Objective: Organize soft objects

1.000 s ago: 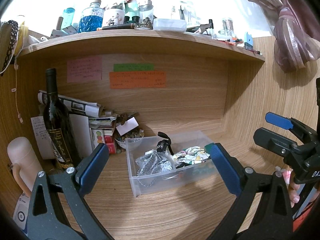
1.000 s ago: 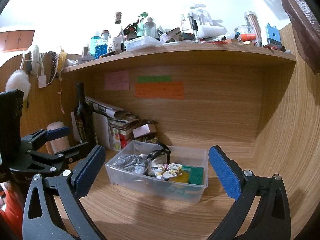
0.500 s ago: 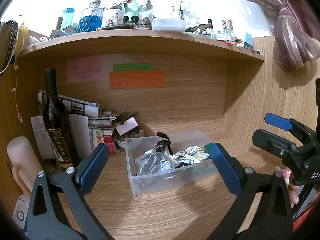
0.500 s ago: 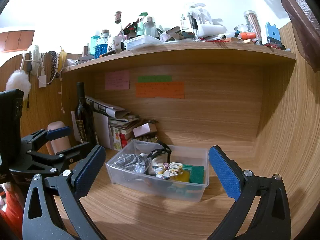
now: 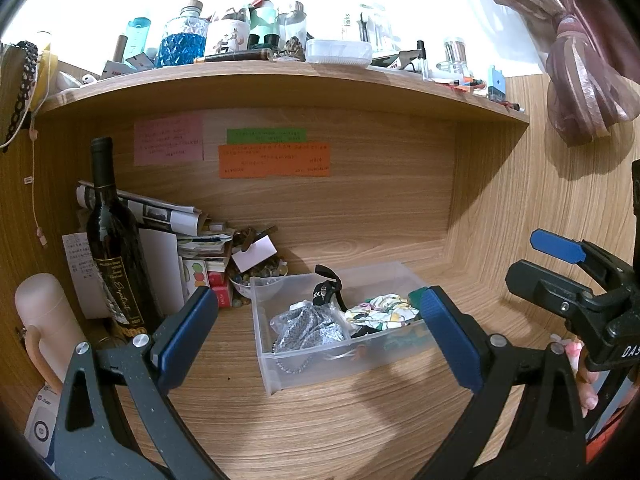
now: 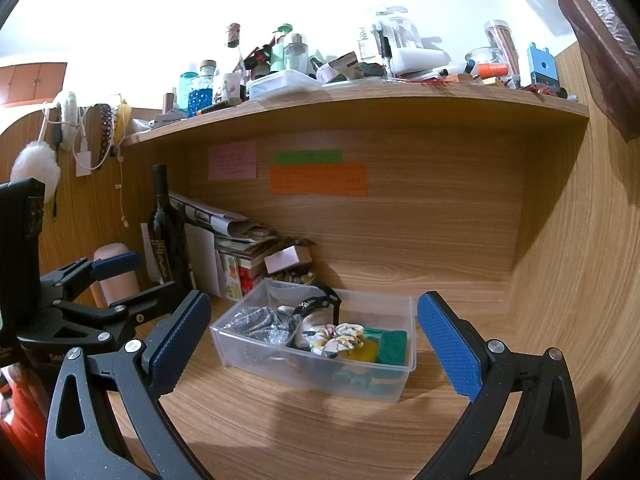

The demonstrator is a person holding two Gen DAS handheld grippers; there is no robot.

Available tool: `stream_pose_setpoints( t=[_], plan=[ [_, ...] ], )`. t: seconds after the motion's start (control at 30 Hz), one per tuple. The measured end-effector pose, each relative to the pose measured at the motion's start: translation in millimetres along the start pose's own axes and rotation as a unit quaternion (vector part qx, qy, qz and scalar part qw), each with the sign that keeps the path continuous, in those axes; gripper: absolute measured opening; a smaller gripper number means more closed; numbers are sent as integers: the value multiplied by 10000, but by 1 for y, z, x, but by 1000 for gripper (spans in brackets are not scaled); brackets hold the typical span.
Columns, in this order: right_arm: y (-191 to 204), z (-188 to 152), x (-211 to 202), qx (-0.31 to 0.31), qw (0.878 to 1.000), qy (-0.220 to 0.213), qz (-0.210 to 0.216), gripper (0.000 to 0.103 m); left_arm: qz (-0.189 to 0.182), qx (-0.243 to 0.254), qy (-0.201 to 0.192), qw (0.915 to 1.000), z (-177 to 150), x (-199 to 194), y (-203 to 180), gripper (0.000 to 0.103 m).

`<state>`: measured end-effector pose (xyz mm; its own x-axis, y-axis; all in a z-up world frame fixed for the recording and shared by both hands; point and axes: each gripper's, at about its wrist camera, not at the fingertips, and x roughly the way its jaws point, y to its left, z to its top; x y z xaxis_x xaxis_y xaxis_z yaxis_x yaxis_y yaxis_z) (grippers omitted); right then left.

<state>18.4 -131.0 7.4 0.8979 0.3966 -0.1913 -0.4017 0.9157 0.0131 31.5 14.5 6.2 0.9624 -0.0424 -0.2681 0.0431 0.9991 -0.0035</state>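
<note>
A clear plastic bin (image 5: 280, 364) (image 6: 240, 350) stands on the wooden desk. It holds a silver-grey fabric pouch (image 5: 308, 326) (image 6: 264, 324), a floral scrunchie (image 5: 380, 312) (image 6: 340, 338), a black strap (image 5: 326, 288) (image 6: 320, 302), a green cloth (image 6: 390, 344) and a yellow piece (image 6: 366, 352). My left gripper (image 5: 318, 338) is open and empty, in front of the bin. My right gripper (image 6: 314, 350) is open and empty, also in front of the bin. Each gripper shows at the edge of the other's view.
A dark wine bottle (image 5: 114, 240) (image 6: 164, 232), a stack of papers and boxes (image 5: 192, 248), a small bowl of trinkets (image 5: 260, 274) and a pink flask (image 5: 44, 320) stand at the back left. A cluttered shelf (image 5: 280, 76) hangs above. Wooden side wall (image 6: 580, 260) at right.
Both grippers stay open and have drifted only slightly. The bin and its contents have not moved.
</note>
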Motion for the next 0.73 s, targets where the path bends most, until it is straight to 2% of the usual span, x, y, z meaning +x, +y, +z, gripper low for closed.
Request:
stream_pose_setpoints(
  t=[0.73],
  plan=[
    [4, 0, 1, -27, 10000, 13, -17, 103, -110, -240, 168, 9995, 3, 5, -3, 103]
  ],
)
